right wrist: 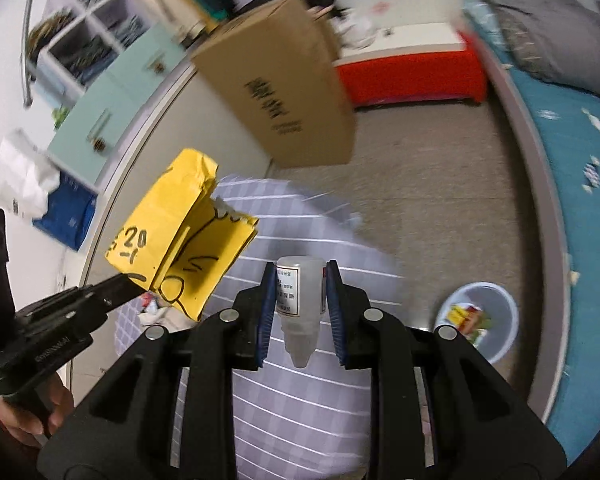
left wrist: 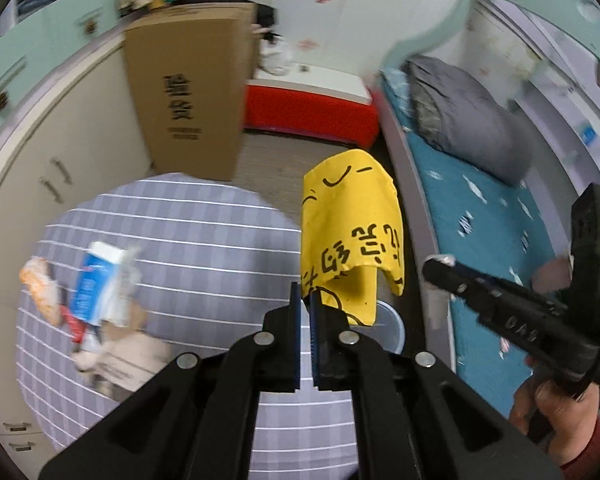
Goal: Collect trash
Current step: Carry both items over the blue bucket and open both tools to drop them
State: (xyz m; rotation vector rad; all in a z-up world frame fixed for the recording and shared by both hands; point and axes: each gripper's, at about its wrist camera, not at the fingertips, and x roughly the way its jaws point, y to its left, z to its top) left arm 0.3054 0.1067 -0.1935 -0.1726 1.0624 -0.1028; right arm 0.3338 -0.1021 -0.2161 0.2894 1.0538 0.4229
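- My left gripper (left wrist: 306, 300) is clenched on the lower corner of a yellow wrapper (left wrist: 352, 216); the pinched corner is hidden behind the pads, and the rest stands up toward 12 o'clock, creased, black scrawl on it.
- My right gripper (right wrist: 300, 280) grasps a small white bottle (right wrist: 300, 300) across its body, nozzle pointing back at the camera; its far end is cut off by the pads, its label too small to read.
- Both grippers tilt steeply down over the table (left wrist: 204, 216), a round top in a grey checked cloth.
- In the left view my right hand (left wrist: 548, 404) grips its handle at 4 o'clock, a red sleeve at the frame edge; in the right view my left hand (right wrist: 40, 412) is half cut off at 8 o'clock.
- More trash (left wrist: 96, 296) lies piled on the cloth at 9 o'clock in the left view: a blue-and-white pack, an orange wrapper, brown paper, all blurred.
- The bin (right wrist: 480, 320), pale, stands on the floor at 4 o'clock in the right view, between table and bed (right wrist: 572, 184), with colourful scraps inside. In the left view only its rim shows behind the wrapper.
- Bare carpet (right wrist: 428, 184) runs between table and bed toward 12 o'clock.
- A tall box (left wrist: 188, 92) leans by the cupboards; beyond it a red chest (left wrist: 312, 114), blurred.
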